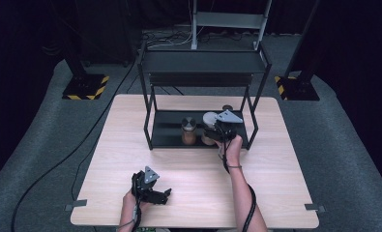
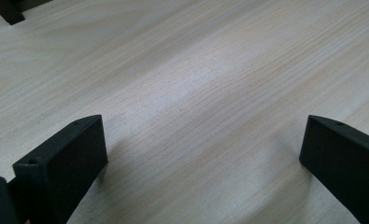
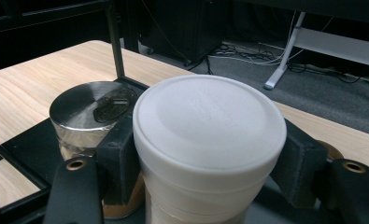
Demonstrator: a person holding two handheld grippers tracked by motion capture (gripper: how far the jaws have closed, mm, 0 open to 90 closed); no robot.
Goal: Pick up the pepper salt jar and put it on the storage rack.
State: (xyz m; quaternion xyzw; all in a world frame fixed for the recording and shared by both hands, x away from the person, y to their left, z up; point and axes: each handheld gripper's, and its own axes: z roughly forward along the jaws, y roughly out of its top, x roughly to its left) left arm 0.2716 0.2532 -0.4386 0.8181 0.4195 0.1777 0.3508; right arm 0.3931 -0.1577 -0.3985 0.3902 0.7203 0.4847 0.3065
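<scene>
A white-lidded container (image 3: 210,126) stands on the lower shelf (image 1: 167,135) of a black rack, and my right gripper (image 3: 205,158) is shut on it, its pads pressing both sides just under the lid. In the high view the right gripper (image 1: 213,129) reaches into the rack from the front, with the white lid (image 1: 209,118) beneath its grey plate. A jar with a shiny metal lid (image 3: 91,109) stands close beside the container, also in the high view (image 1: 188,129). My left gripper (image 1: 152,189) rests low near the table's front edge. Its jaws (image 2: 201,154) stand wide open over bare wood.
The black two-tier rack (image 1: 203,60) stands on the far half of the wooden table (image 1: 116,145), its posts flanking the shelf opening. A small round brown object (image 1: 227,107) lies behind the rack. Dark stands and cables surround the table on the grey floor.
</scene>
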